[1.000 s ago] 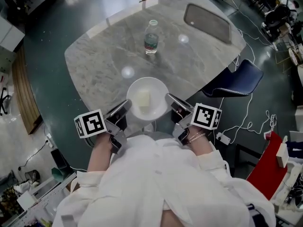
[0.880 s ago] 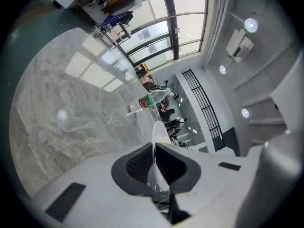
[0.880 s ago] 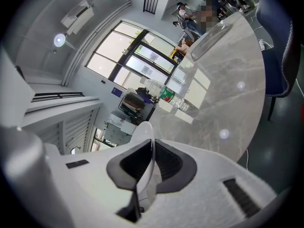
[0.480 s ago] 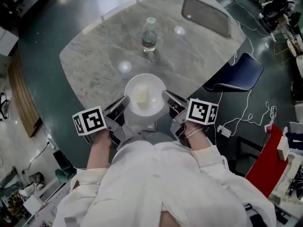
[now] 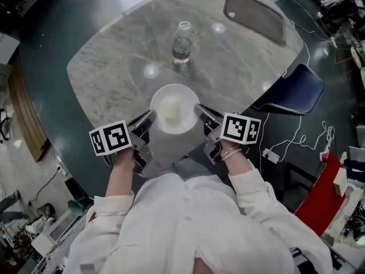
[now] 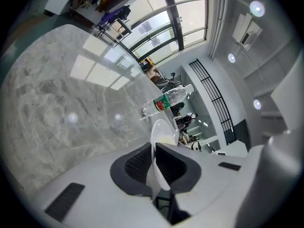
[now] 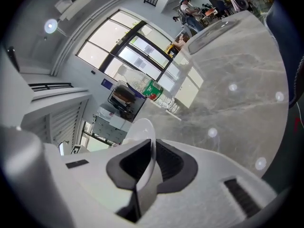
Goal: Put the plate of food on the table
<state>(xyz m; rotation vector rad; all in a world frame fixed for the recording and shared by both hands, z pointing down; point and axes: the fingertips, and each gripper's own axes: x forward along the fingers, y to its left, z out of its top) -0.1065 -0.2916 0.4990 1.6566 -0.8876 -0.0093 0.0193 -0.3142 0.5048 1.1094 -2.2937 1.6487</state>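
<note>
A white plate (image 5: 175, 97) with a pale block of food (image 5: 169, 109) on it hangs over the near edge of the grey marble table (image 5: 114, 79). My left gripper (image 5: 146, 120) is shut on the plate's left rim (image 6: 160, 132). On the opposite side my right gripper (image 5: 202, 113) is shut on the right rim (image 7: 142, 127). In both gripper views the rim stands edge-on between the dark pads. The plate is level in the head view.
A plastic water bottle (image 5: 182, 41) with a green label stands upright beyond the plate, mid-table. A dark grey mat (image 5: 254, 16) lies at the table's far right. A blue chair (image 5: 290, 91) stands right of the table. Cables run over the floor at right.
The plate and both grippers have moved a little farther over the table edge toward the bottle. Both grips are unchanged.
</note>
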